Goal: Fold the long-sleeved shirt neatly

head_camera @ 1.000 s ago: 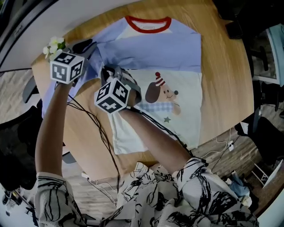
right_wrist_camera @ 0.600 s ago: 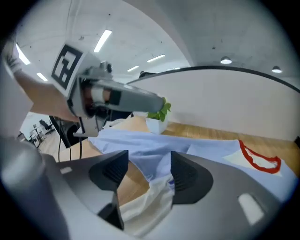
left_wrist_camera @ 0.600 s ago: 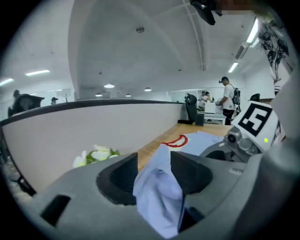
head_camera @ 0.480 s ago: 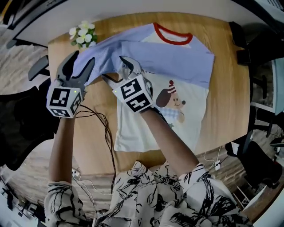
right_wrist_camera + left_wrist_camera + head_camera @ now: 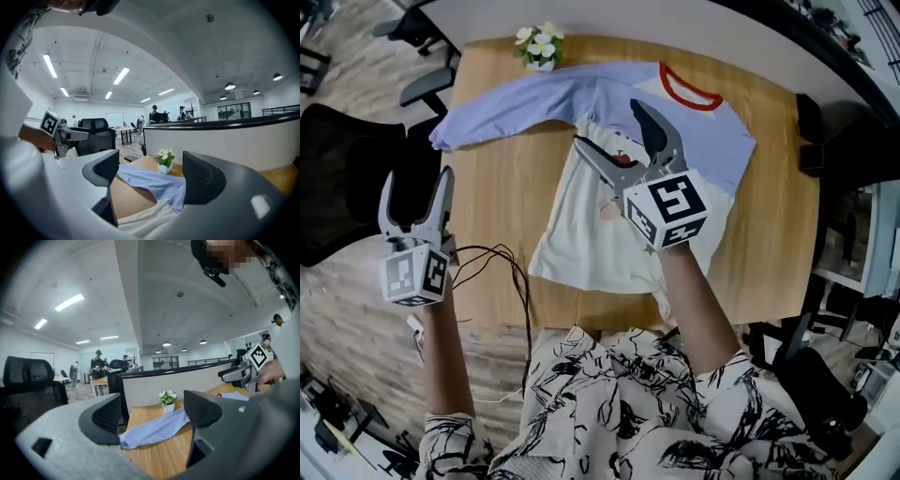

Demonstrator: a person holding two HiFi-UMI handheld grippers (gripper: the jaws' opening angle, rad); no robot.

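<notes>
1. We see the shirt (image 5: 600, 239) lying flat on the table (image 5: 502, 202), with its red collar (image 5: 694, 89) at the far side and its cream body toward us.
2. One blue sleeve (image 5: 511, 108) stretches out to the left, and its cuff lies near the table's left edge. The flowers (image 5: 537, 44) stand just beyond the sleeve, at the far edge.
3. We hold the left gripper (image 5: 415, 186) off the table's left side, over a black chair (image 5: 342, 187) and well apart from the shirt.
4. Its jaws have just been opening and stand apart with nothing between them. Through the gap its own view shows only the sleeve and the flowers, far off.
5. We hold the right gripper (image 5: 607, 122) above the shirt's chest, clear of the cloth and pointing toward the far side.
6. Its jaws have also just been opening. They stand wide apart and empty, and the sleeve shows beyond them.
7. A cable (image 5: 514, 272) runs from the left gripper over the table's near left corner.
</notes>
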